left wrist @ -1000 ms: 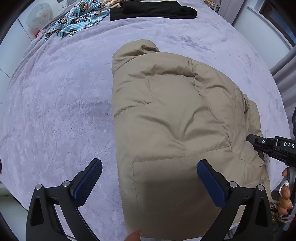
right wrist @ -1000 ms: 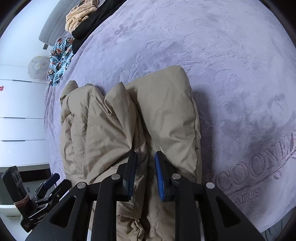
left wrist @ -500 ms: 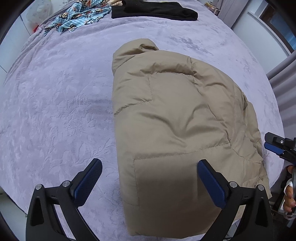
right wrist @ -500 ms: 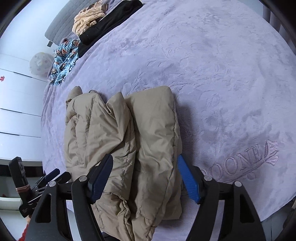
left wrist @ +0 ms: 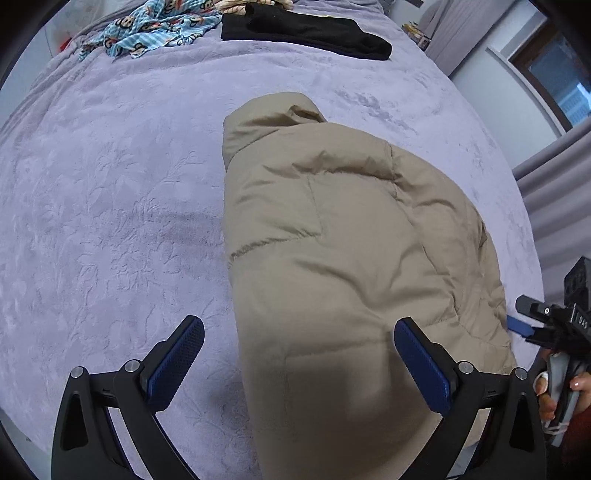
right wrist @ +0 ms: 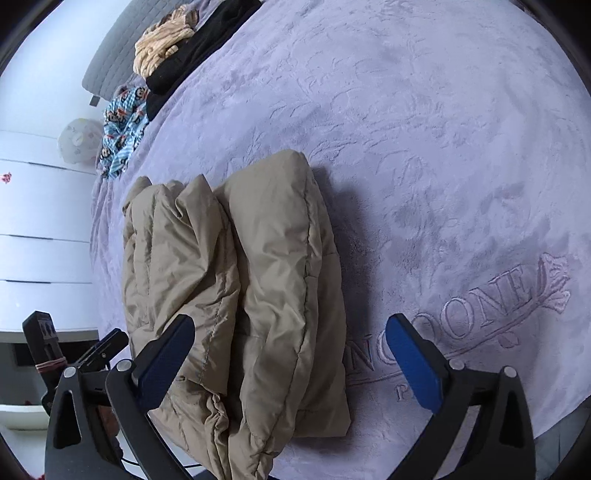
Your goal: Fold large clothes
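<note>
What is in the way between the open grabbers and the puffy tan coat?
Nothing visible. The coat lies bare on the bed, right below the open left gripper and right gripper.

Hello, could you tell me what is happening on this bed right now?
A person holding a claw in each hand is folding a tan puffer jacket on a lavender bedspread. The jacket lies folded into a bundle. The right claw has just been opening, with its pads clear of the jacket below, so it grips nothing. The left claw is open above the jacket's near end. A black garment and a monkey-print cloth lie at the far edge.
</note>
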`<state>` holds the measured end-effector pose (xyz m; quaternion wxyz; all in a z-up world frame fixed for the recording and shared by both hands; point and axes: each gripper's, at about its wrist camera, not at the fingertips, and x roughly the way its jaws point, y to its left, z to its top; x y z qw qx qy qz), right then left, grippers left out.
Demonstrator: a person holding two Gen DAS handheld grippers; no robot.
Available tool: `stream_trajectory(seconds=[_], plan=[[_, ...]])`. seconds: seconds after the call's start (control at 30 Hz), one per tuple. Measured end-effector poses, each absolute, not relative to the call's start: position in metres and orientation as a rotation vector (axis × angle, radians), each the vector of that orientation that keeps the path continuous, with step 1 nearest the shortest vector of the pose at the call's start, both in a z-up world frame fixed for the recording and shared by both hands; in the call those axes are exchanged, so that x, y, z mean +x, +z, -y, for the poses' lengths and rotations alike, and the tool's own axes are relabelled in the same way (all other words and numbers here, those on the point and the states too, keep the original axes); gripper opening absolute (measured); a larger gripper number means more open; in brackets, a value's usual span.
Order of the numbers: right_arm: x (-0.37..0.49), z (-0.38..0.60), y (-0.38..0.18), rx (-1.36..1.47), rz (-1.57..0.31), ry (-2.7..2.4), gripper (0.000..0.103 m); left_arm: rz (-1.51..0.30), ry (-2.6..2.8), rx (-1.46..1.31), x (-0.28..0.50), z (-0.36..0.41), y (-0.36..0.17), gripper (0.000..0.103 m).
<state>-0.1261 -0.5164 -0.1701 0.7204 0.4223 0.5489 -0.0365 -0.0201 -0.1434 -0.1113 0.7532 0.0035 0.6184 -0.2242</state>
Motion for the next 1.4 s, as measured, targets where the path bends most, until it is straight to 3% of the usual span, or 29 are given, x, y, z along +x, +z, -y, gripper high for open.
stream_trajectory(seconds=[0.33,0.53,0.63,0.83,1.07,1.13,1.2,1.27,1.4], plan=[[-0.111,0.535,-0.226,1.178,-1.229,0.034,0.103,-1.574,-0.692,-0.323,0.011,0.123,-0.179,0.103],[-0.093,0.531,-0.252,1.403,-1.156,0.227,0.103,-1.612,-0.754,-0.467,0.024,0.119,-0.207,0.103],[-0.078,0.519,-0.24,1.355,-1.144,0.333,0.103,-1.62,-0.772,-0.49,0.027,0.119,-0.214,0.103],[-0.042,0.491,-0.236,1.092,-1.322,0.346,0.103,-1.641,-0.786,-0.474,0.027,0.134,-0.228,0.103],[-0.028,0.48,-0.262,1.143,-1.4,0.242,0.103,-1.638,-0.733,-0.457,0.019,0.151,-0.225,0.103],[-0.028,0.479,-0.263,1.154,-1.406,0.228,0.102,-1.599,-0.729,-0.401,0.015,0.163,-0.212,0.096],[-0.028,0.48,-0.259,1.172,-1.395,0.237,0.091,-1.565,-0.736,-0.369,0.013,0.166,-0.197,0.086],[-0.029,0.48,-0.251,1.173,-1.36,0.253,0.072,-1.543,-0.746,-0.366,0.013,0.166,-0.185,0.081],[-0.026,0.472,-0.227,1.131,-1.309,0.276,0.058,-1.491,-0.775,-0.369,0.012,0.164,-0.161,0.078]])
